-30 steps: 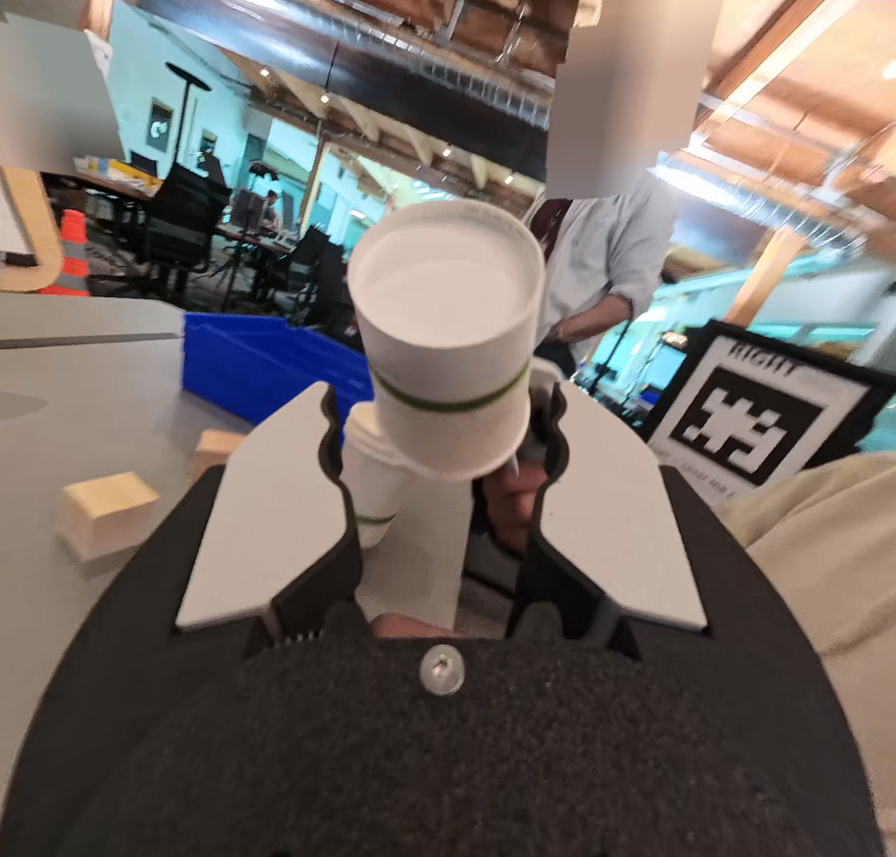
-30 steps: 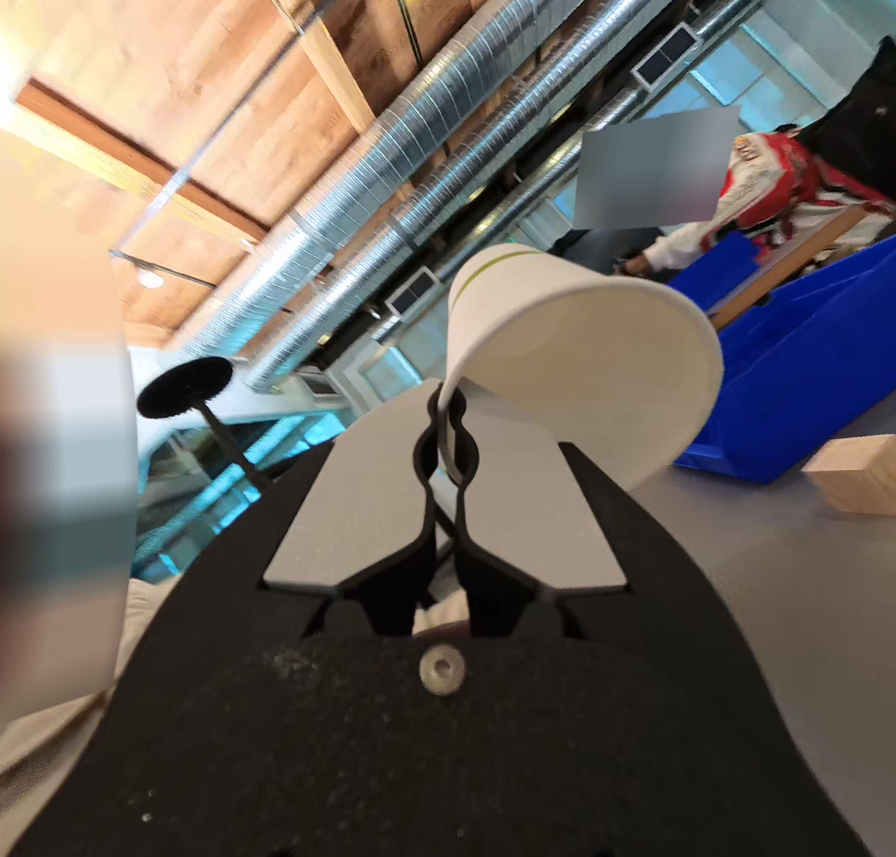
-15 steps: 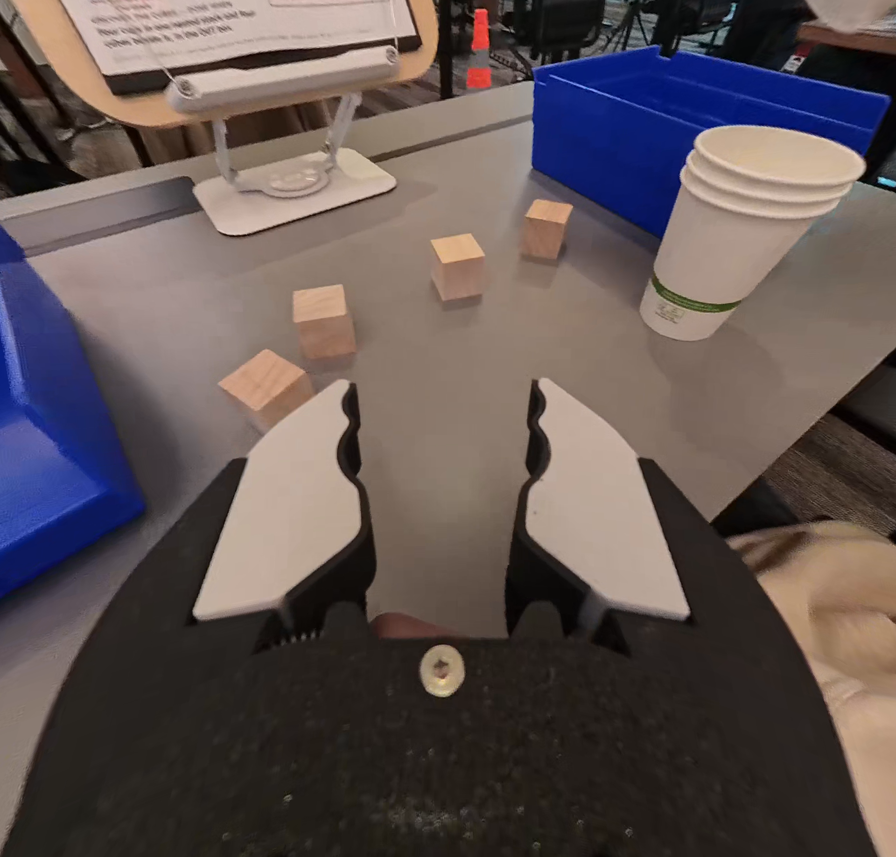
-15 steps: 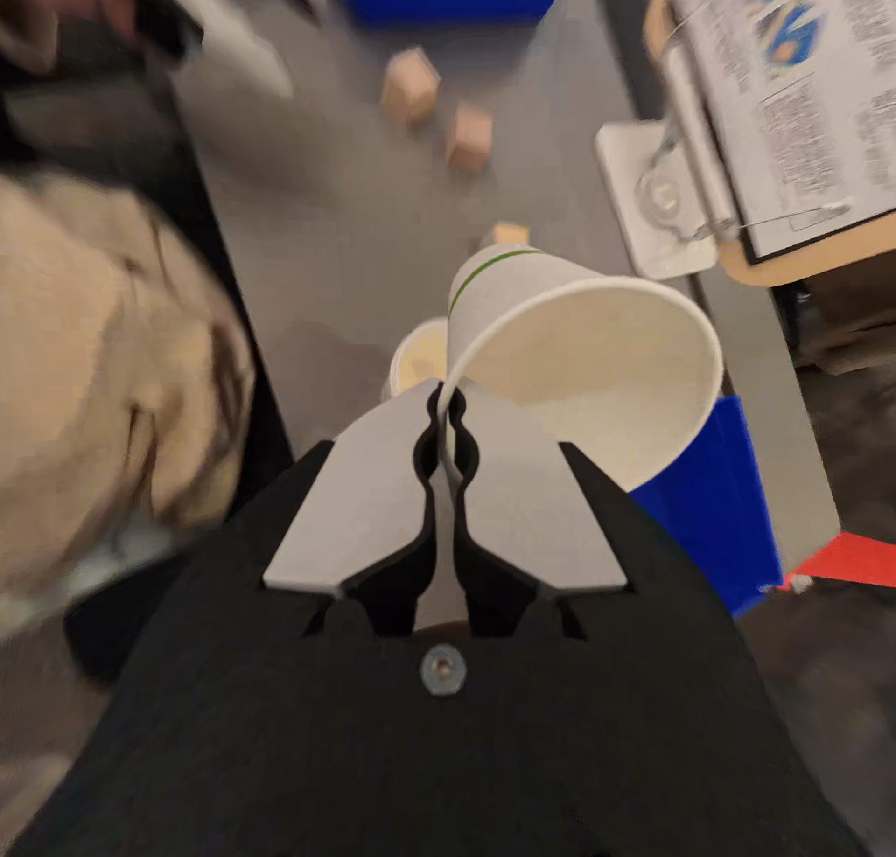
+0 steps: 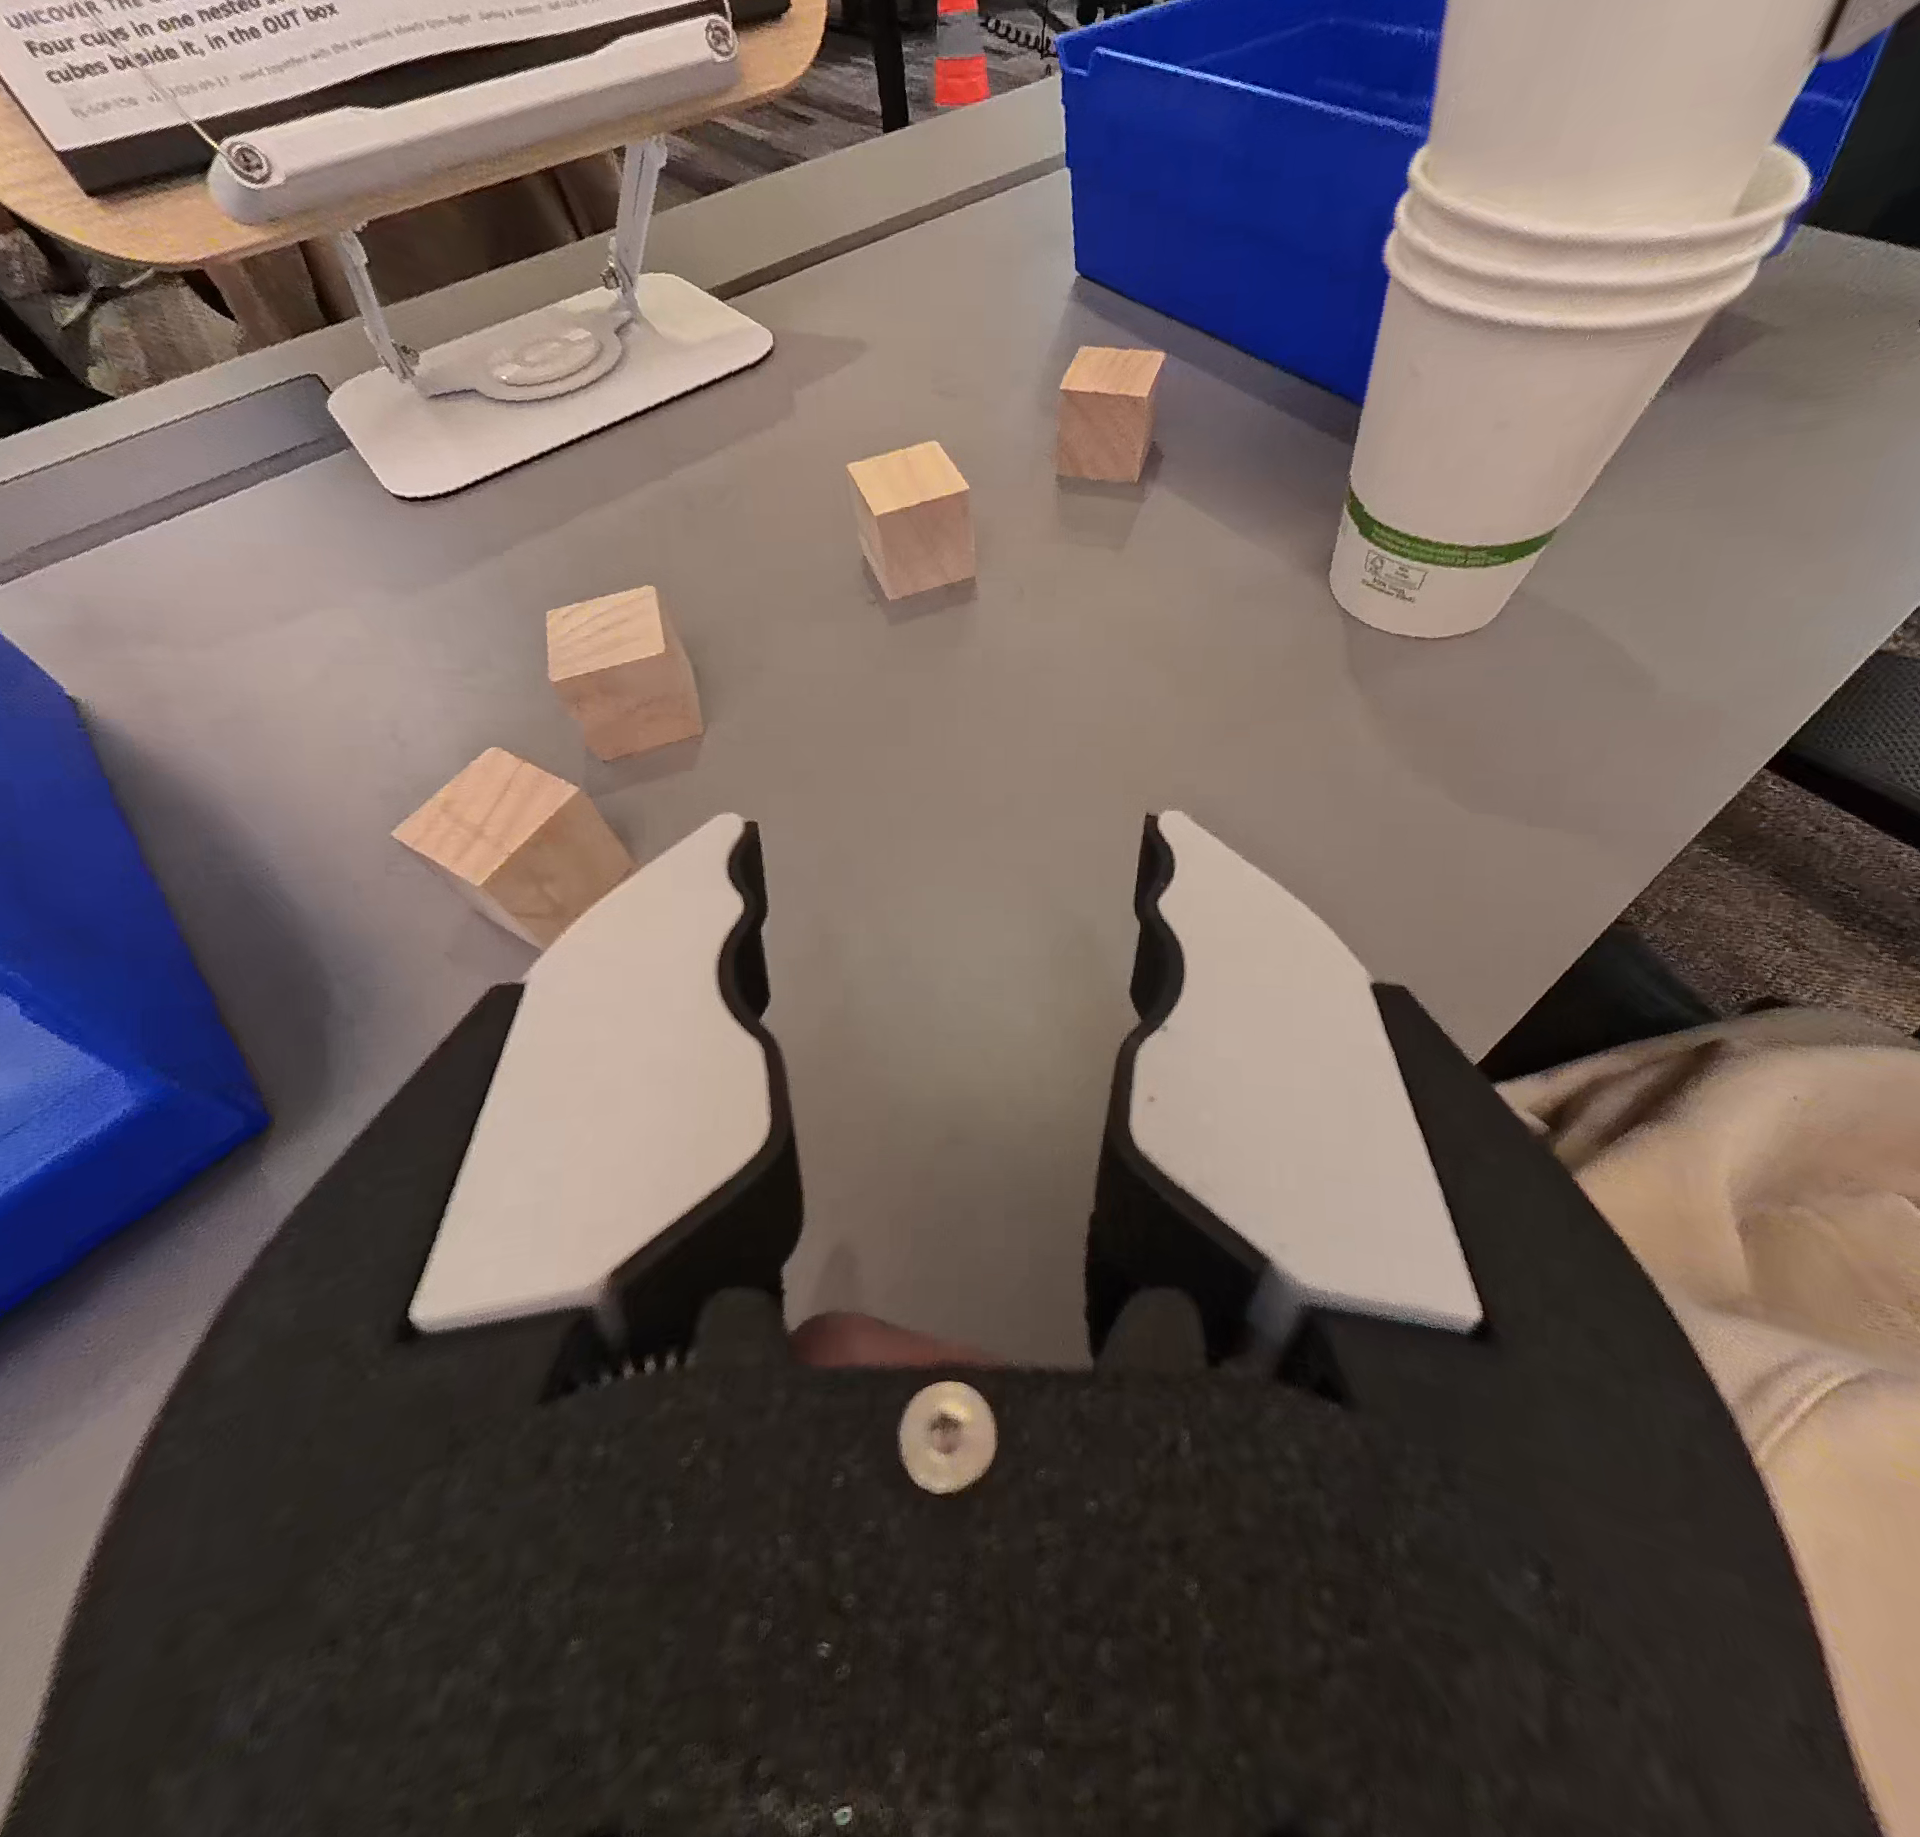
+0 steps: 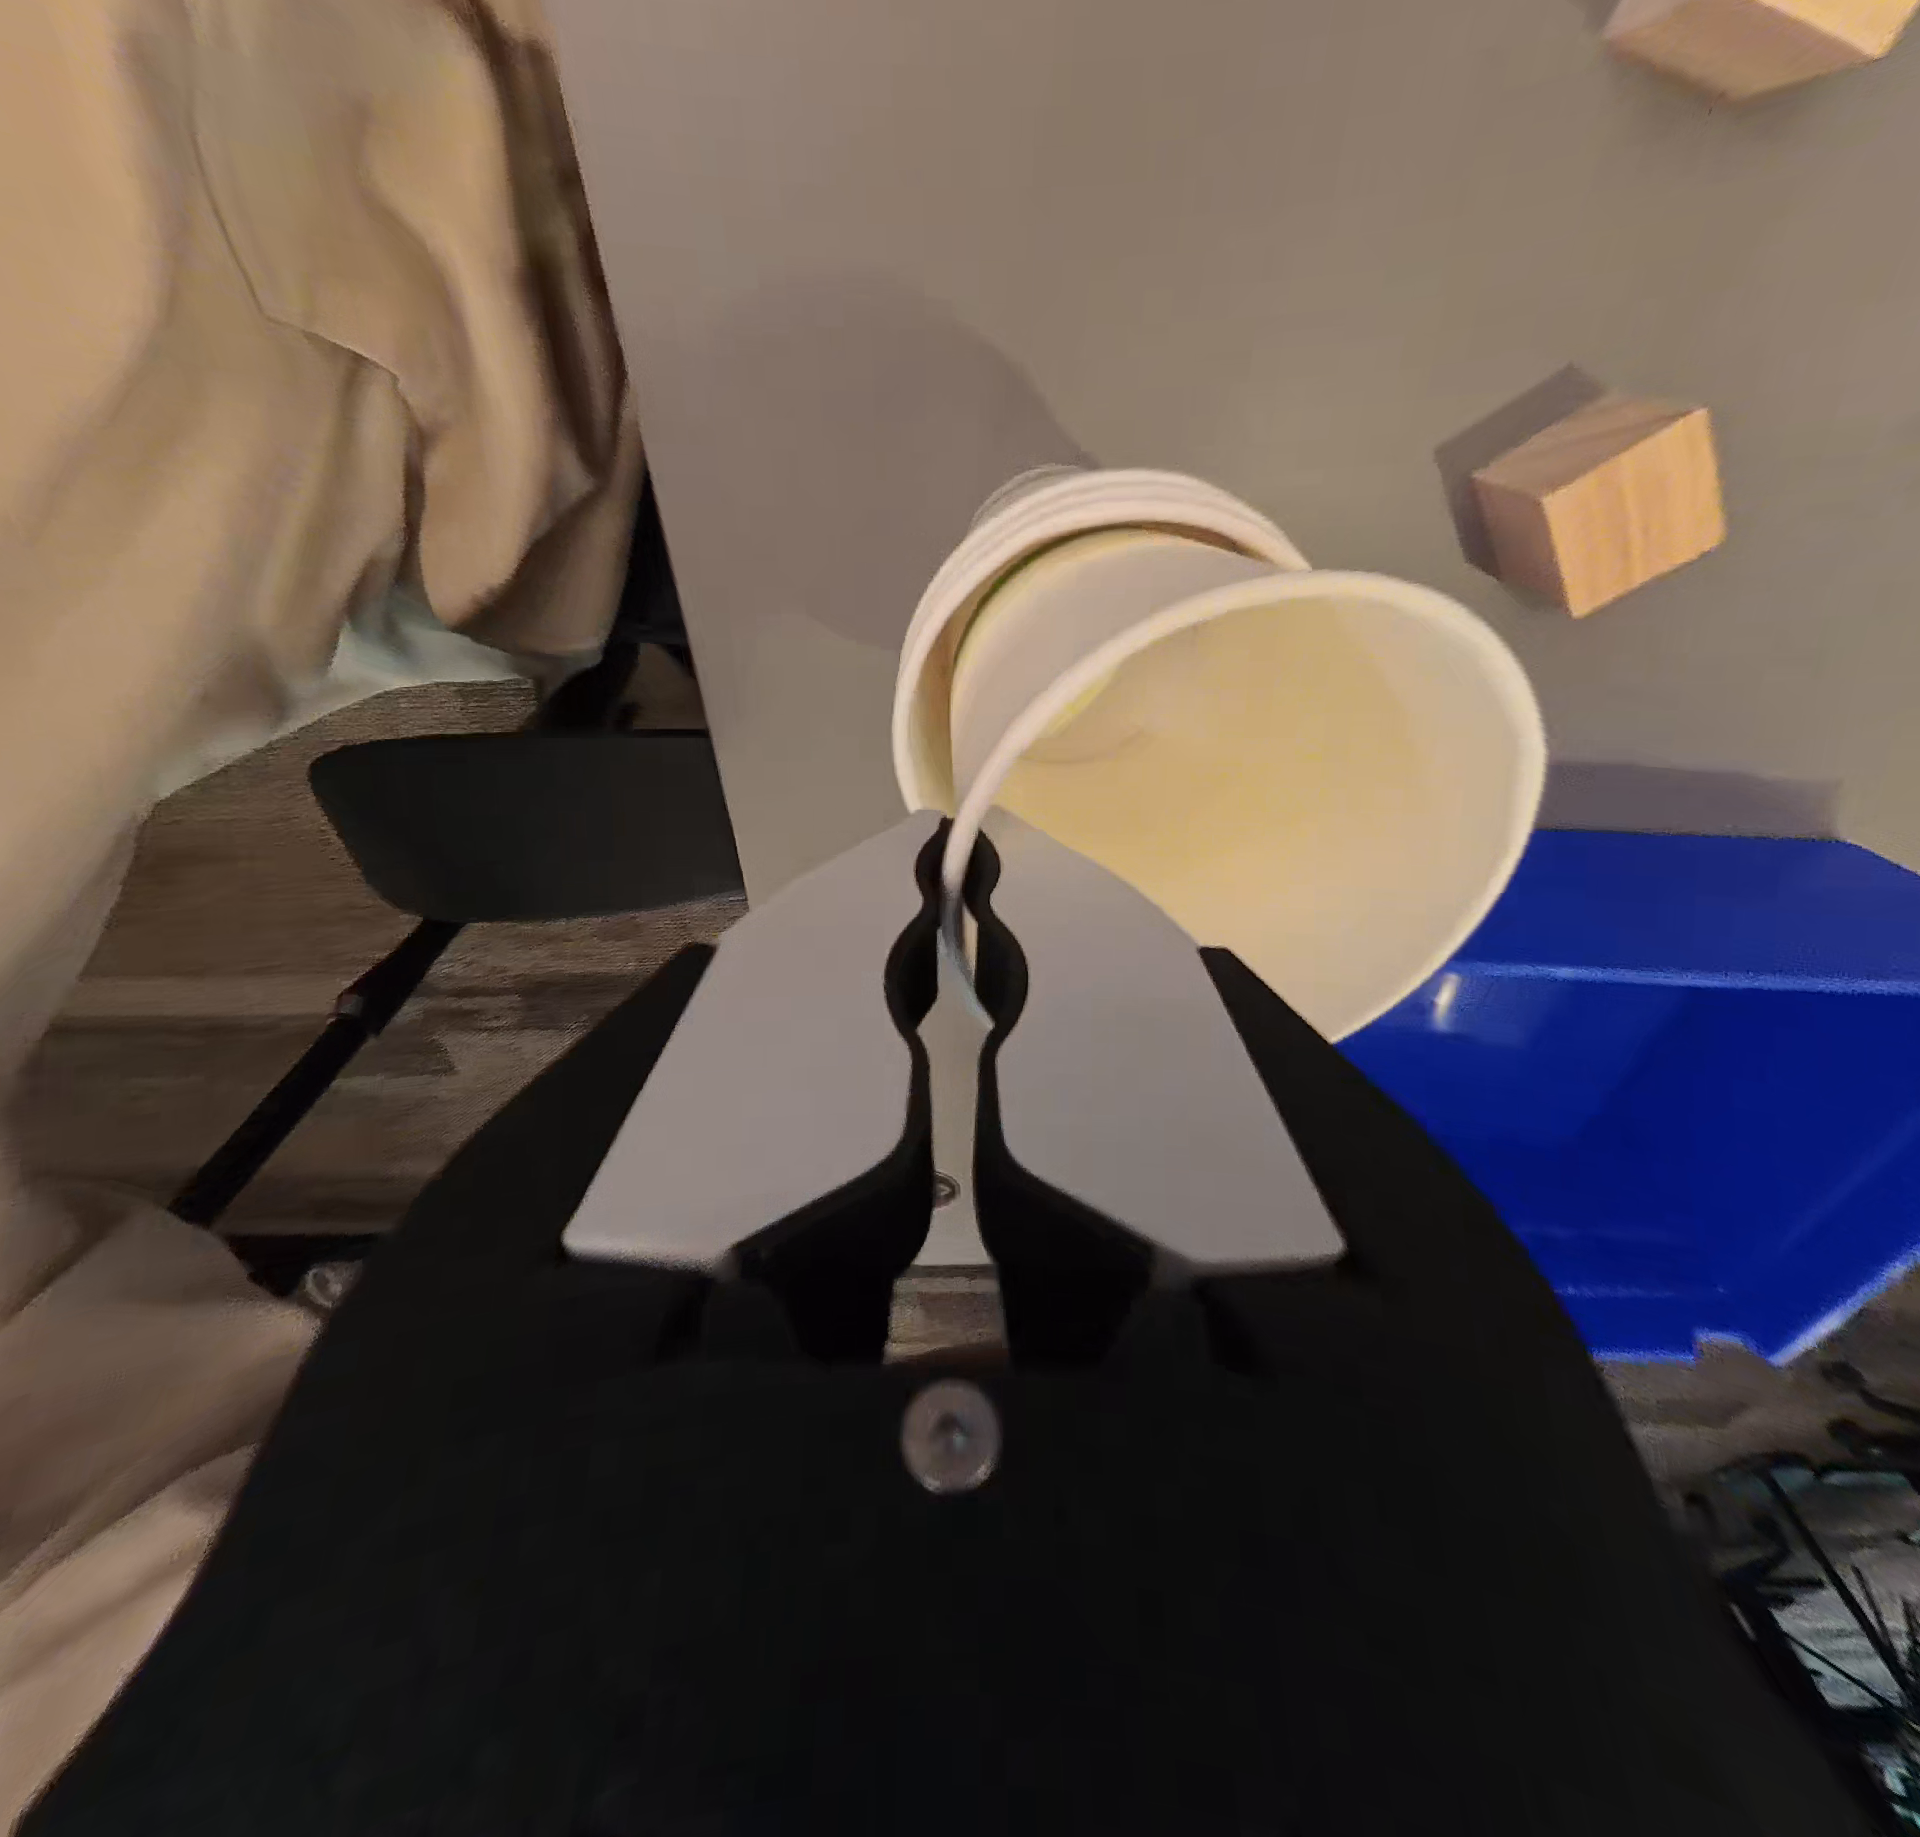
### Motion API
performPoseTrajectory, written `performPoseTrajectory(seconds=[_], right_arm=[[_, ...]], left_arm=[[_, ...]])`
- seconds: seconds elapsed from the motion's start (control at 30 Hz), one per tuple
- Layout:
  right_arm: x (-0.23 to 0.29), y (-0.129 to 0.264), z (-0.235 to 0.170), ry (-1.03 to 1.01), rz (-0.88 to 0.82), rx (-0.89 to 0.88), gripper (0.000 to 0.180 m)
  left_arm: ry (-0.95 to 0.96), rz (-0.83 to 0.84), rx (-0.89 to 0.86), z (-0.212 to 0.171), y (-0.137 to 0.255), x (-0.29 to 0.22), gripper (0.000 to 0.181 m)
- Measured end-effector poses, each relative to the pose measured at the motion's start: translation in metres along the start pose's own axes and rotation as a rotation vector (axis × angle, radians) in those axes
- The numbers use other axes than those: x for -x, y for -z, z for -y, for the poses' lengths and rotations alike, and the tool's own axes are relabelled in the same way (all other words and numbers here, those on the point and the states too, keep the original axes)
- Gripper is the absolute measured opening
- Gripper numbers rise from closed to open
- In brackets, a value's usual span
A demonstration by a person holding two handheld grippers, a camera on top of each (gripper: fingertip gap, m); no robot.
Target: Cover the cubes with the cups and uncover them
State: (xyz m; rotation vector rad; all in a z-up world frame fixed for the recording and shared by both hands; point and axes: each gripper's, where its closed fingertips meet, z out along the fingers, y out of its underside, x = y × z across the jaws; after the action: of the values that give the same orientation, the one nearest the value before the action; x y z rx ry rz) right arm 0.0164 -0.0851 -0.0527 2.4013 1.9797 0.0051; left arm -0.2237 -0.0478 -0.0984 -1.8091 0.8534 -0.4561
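In the left wrist view, the left gripper is hanging wide open and empty over the grey table, with four pale wooden cubes lying uncovered beyond it beside the upright stack of white paper cups. In the right wrist view, the right gripper is pinching the rim of a tilted white paper cup, whose base is sitting in the stack's mouth.

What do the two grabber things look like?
Both the left gripper and the right gripper have a rough black body with a silver screw in the middle. Their jaws are flat light-grey plates with wavy black inner edges. Beside them shows a beige cloth sleeve.
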Motion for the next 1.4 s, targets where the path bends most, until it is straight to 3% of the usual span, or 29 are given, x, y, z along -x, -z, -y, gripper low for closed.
performPoseTrajectory(seconds=[0.03,0.3,0.47,0.57,0.67,0.73,0.77,0.83,0.93,1.07,1.4], right_arm=[[0.000,-0.004,0.001,-0.004,0.022,-0.001,0.001],[0.013,-0.024,0.007,-0.032,0.169,-0.079,0.019],[0.014,-0.015,0.007,-0.040,0.119,-0.143,0.025],[0.010,0.019,0.023,-0.060,-0.103,-0.389,0.042],[0.009,0.056,0.036,-0.169,-0.445,-0.758,0.058],[0.012,0.070,0.031,-0.326,-0.653,-1.006,0.069],[0.013,0.071,0.022,-0.448,-0.752,-1.104,0.064],[0.017,0.055,0.003,-0.676,-0.867,-1.231,0.073],[0.018,0.005,-0.015,-0.879,-0.901,-1.167,0.085],[0.016,-0.059,-0.011,-1.054,-0.714,-1.078,0.092],[-0.038,-0.081,0.016,-1.133,-0.613,-1.074,0.102]], left_arm=[[-0.008,-0.001,0.003,-0.001,0.000,-0.001,0.068],[-0.052,-0.024,0.033,-0.006,-0.005,-0.012,0.069],[-0.062,-0.012,0.041,-0.009,-0.006,-0.011,0.069],[-0.030,0.031,0.002,-0.003,-0.001,-0.001,0.069],[0.048,0.087,-0.048,0.003,0.005,0.016,0.070],[0.089,0.103,-0.063,0.004,0.006,0.023,0.070],[0.100,0.103,-0.059,0.003,0.005,0.024,0.070],[0.110,0.092,-0.047,0.000,0.001,0.022,0.070],[0.094,0.058,-0.016,-0.006,-0.006,0.010,0.070],[0.019,0.046,-0.001,-0.007,-0.011,-0.003,0.071],[0.022,-0.003,-0.011,-0.004,-0.007,-0.010,0.071]])
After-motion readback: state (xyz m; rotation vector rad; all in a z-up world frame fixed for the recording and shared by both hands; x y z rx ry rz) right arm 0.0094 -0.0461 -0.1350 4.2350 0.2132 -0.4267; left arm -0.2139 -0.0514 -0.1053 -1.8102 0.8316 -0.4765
